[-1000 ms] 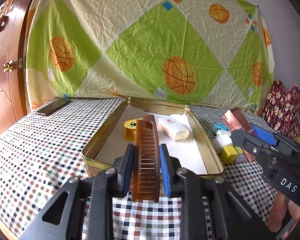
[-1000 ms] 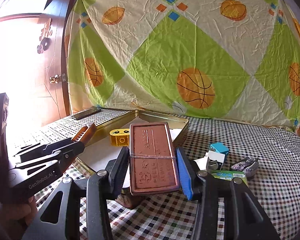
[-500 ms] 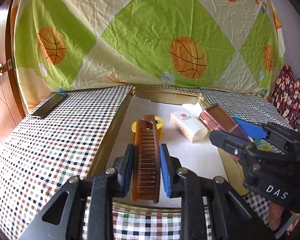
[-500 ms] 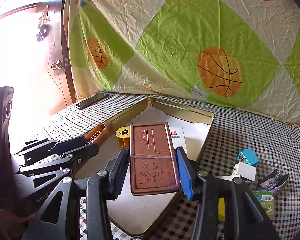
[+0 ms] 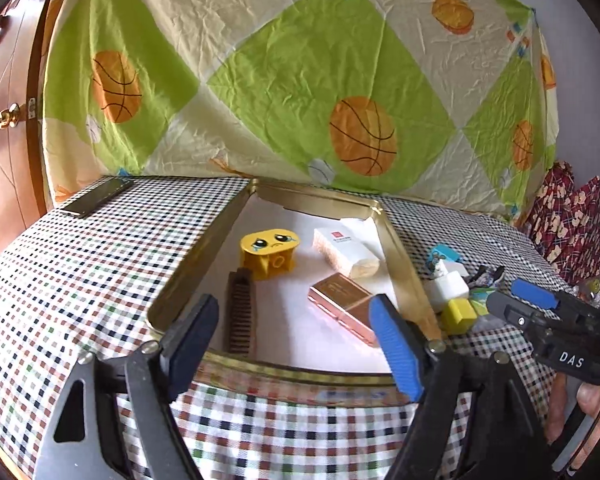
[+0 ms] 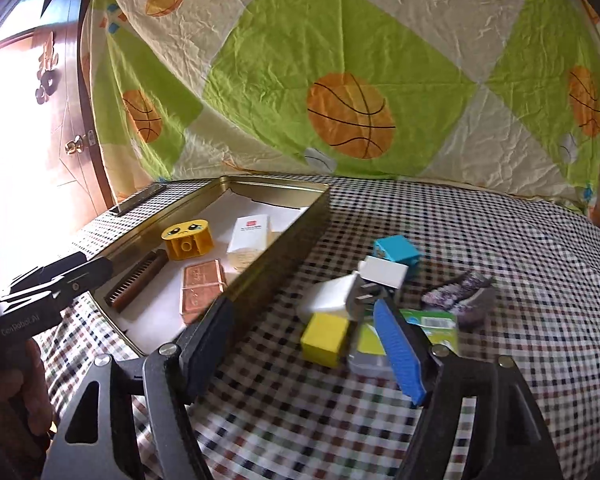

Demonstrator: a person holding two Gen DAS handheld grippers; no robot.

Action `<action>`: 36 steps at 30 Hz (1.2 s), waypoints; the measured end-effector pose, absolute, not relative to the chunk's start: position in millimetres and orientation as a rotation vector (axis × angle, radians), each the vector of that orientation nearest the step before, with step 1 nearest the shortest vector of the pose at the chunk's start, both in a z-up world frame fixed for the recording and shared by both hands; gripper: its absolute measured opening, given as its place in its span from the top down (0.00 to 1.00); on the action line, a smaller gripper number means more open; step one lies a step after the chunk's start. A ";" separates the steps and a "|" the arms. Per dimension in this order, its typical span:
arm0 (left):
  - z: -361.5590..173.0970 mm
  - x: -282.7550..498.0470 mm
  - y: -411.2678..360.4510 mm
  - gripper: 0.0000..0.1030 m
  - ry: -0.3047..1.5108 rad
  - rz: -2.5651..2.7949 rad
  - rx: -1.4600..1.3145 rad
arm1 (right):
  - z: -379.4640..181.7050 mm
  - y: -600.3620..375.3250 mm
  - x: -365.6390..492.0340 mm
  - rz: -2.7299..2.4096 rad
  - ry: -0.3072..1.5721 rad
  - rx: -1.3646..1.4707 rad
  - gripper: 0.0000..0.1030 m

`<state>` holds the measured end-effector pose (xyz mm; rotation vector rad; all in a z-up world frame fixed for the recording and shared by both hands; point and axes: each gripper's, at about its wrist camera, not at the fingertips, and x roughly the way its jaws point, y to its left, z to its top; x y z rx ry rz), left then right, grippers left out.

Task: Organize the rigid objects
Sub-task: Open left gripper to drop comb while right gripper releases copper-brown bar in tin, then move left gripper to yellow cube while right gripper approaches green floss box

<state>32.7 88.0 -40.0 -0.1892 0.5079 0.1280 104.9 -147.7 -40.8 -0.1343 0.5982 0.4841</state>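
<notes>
The loose pile that is waiting on the checked tablecloth [image 6: 500, 216] is lying just right of the gold tin [image 6: 284, 258], and the yellow block [image 6: 325, 339] is sitting at its near edge, touching the white plug adapter [image 6: 332, 295]. The blue cube [image 6: 396, 254] and a white block [image 6: 384, 273] are resting farther back, with a green packet [image 6: 434, 326] and a crumpled dark wrapper [image 6: 460, 296] to the right.

The right gripper [image 6: 304, 340] is hovering directly over this pile, so the yellow block is lying almost between its fingers, slightly ahead and below; the block looks roughly square, with no long axis to line up on. Its jaws have just been opening and are standing wide, pressing on nothing. The right hand is angling the tool downward and forward, and it is clearly the nearer one to the pile.

Inside the tin, the brown comb [image 5: 241, 312] is lying along the left wall, long axis running near to far, beside the copper-coloured case [image 5: 346, 304], the yellow face brick [image 5: 269, 254] and the white packet [image 5: 346, 252].

The left gripper [image 5: 296, 338] is hanging over the tin's near rim, its jaws likewise just opened, released and empty, with the comb lying below between them.
</notes>
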 end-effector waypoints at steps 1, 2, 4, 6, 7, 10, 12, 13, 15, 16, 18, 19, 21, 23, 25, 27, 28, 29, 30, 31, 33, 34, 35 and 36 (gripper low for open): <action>-39.4 33.8 77.4 0.23 0.507 0.111 -0.179 | -40.4 -160.0 105.5 0.456 0.600 -0.126 0.27; -39.0 35.0 66.3 0.23 0.507 0.088 -0.169 | -39.6 -171.6 106.9 0.430 0.601 -0.115 0.27; -38.7 39.7 44.2 0.23 0.514 0.039 -0.147 | -39.3 -191.5 110.3 0.386 0.607 -0.093 0.27; -39.0 43.8 22.1 0.23 0.527 -0.011 -0.124 | -40.4 -206.7 114.2 0.351 0.616 -0.071 0.27; -39.9 46.0 11.4 0.22 0.535 -0.035 -0.110 | -41.3 -212.4 116.2 0.342 0.621 -0.061 0.27; -43.4 53.0 -16.2 0.22 0.559 -0.085 -0.074 | -44.9 -221.3 120.6 0.331 0.637 -0.042 0.27; -45.1 57.6 -28.8 0.22 0.572 -0.102 -0.059 | -48.8 -222.6 121.0 0.328 0.654 -0.049 0.27; -45.7 60.0 -33.8 0.22 0.579 -0.111 -0.054 | -50.5 -221.3 122.7 0.329 0.666 -0.056 0.27; -46.1 65.0 -40.4 0.22 0.589 -0.120 -0.051 | -54.0 -218.8 125.6 0.338 0.689 -0.070 0.27; -46.4 68.4 -43.4 0.22 0.596 -0.115 -0.039 | -55.2 -216.5 127.2 0.341 0.697 -0.080 0.27; -47.2 73.2 -46.6 0.22 0.603 -0.096 -0.010 | -56.8 -212.1 131.4 0.349 0.721 -0.090 0.27; -47.9 74.6 -46.6 0.22 0.602 -0.081 0.001 | -57.4 -210.2 133.5 0.363 0.733 -0.088 0.27; -49.1 77.9 -42.9 0.22 0.605 -0.064 0.012 | -58.4 -203.7 137.3 0.378 0.754 -0.101 0.27; -51.5 81.5 -35.7 0.21 0.618 -0.050 0.002 | -58.9 -197.1 140.1 0.387 0.771 -0.110 0.27; -55.3 84.4 -26.0 0.21 0.635 -0.044 -0.020 | -59.7 -190.4 142.8 0.393 0.782 -0.119 0.27; -57.5 86.8 -16.2 0.21 0.651 -0.048 -0.058 | -63.1 -183.0 146.2 0.381 0.800 -0.141 0.27; -57.7 88.2 -12.8 0.21 0.655 -0.045 -0.064 | -65.4 -179.8 148.3 0.373 0.817 -0.147 0.27; -58.3 89.5 -9.4 0.21 0.660 -0.033 -0.068 | -67.1 -177.7 149.7 0.374 0.829 -0.146 0.27; -59.3 90.9 -4.9 0.21 0.668 -0.038 -0.091 | -67.5 -176.6 149.9 0.386 0.834 -0.139 0.27; -60.2 91.9 -0.9 0.21 0.674 -0.046 -0.112 | -68.4 -174.5 149.8 0.391 0.839 -0.140 0.27; -60.2 91.9 2.8 0.21 0.674 -0.038 -0.123 | -70.7 -169.0 149.5 0.387 0.847 -0.162 0.22; -60.1 90.9 3.8 0.21 0.670 -0.038 -0.126 | -72.5 -166.0 149.6 0.385 0.852 -0.178 0.22; -59.9 90.0 4.0 0.21 0.665 -0.040 -0.128 | -73.6 -163.2 150.3 0.380 0.853 -0.188 0.21; -59.7 88.8 4.0 0.20 0.659 -0.042 -0.129 | -74.4 -162.5 151.5 0.376 0.856 -0.188 0.21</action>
